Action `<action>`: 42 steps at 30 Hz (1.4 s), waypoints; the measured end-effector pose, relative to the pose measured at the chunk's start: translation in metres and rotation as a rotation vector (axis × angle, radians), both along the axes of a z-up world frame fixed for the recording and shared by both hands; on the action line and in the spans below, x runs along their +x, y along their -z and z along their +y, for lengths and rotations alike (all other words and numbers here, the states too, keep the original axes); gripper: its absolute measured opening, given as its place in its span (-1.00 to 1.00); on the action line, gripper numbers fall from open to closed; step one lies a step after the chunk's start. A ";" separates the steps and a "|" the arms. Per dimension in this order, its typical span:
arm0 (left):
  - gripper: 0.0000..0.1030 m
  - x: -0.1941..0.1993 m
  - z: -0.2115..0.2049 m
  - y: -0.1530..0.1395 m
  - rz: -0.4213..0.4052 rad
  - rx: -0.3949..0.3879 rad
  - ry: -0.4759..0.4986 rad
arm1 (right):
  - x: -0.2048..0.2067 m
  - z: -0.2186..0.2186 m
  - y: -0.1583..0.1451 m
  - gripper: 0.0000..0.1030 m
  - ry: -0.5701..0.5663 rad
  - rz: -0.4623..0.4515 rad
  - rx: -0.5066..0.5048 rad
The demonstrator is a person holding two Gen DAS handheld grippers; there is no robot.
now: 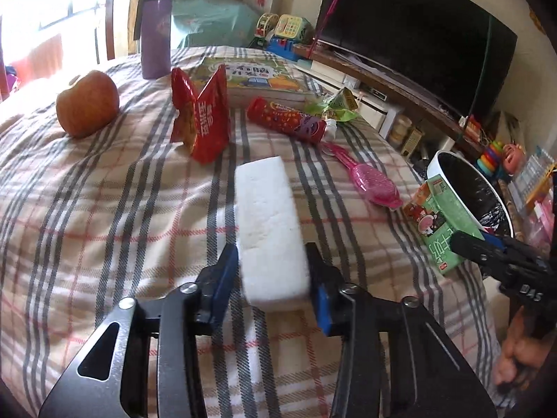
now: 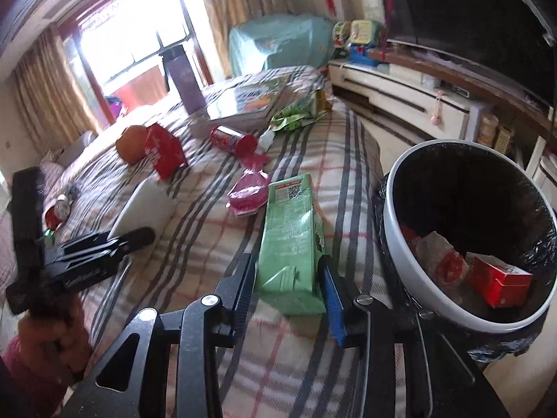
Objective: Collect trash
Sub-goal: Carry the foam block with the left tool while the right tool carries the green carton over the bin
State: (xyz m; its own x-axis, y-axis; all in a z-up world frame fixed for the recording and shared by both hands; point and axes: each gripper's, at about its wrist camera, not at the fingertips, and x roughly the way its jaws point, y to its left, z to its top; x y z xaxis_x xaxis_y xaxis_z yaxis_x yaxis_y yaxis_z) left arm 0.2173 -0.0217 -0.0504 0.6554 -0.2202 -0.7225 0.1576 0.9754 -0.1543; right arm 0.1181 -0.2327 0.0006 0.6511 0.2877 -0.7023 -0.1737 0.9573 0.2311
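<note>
Your bed with the plaid blanket (image 1: 104,209) serves as the work surface, so the trash lies spread within reach of both hands. The white bin with the black liner (image 2: 393,244) stands just off the bed's edge on your right; it already holds a red box (image 2: 501,284) and crumpled wrappers, which likely explains why the right hand works that side.

Your right gripper (image 2: 289,278) has its pads pressed on the near end of the green carton (image 2: 292,237), jaws partly closed, carton lying along the fingers and near the bin rim. Judged: next it goes over the rim.

Your left gripper (image 1: 273,275) is clamped on the near end of the white foam block (image 1: 268,216), pads touching both sides; whether the block is off the blanket I cannot tell.

Not yet collected: red snack bag (image 1: 203,118) standing open, red tube (image 1: 285,118), green wrapper (image 1: 334,108). The apple (image 1: 87,104), pink hairbrush (image 1: 372,183), book (image 1: 254,76) and purple flask (image 1: 155,31) are probably not trash.

Hidden: the bin's floor, the carton's underside. Print on the packaging is too blurred to read.
</note>
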 end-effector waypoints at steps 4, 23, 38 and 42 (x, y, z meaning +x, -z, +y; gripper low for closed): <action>-0.44 -0.005 -0.008 -0.002 -0.016 0.038 0.002 | 0.004 -0.003 0.011 -0.26 0.043 -0.006 0.019; -0.45 -0.035 -0.082 -0.026 -0.004 -0.012 0.185 | -0.043 -0.054 -0.020 -0.39 0.096 -0.104 0.140; -0.45 -0.042 -0.131 -0.040 -0.028 0.000 0.291 | -0.062 -0.106 -0.031 -0.39 0.210 -0.133 0.165; -0.45 -0.042 -0.143 -0.044 -0.034 0.007 0.313 | -0.064 -0.116 -0.031 -0.39 0.232 -0.135 0.163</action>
State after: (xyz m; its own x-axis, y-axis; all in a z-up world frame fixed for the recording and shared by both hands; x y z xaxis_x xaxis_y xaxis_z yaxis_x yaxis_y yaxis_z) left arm 0.1755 -0.1648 -0.0061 0.5808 -0.4097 -0.7034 0.4549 0.8799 -0.1369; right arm 0.0541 -0.3488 0.0314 0.7970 0.2220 -0.5616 0.0054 0.9273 0.3742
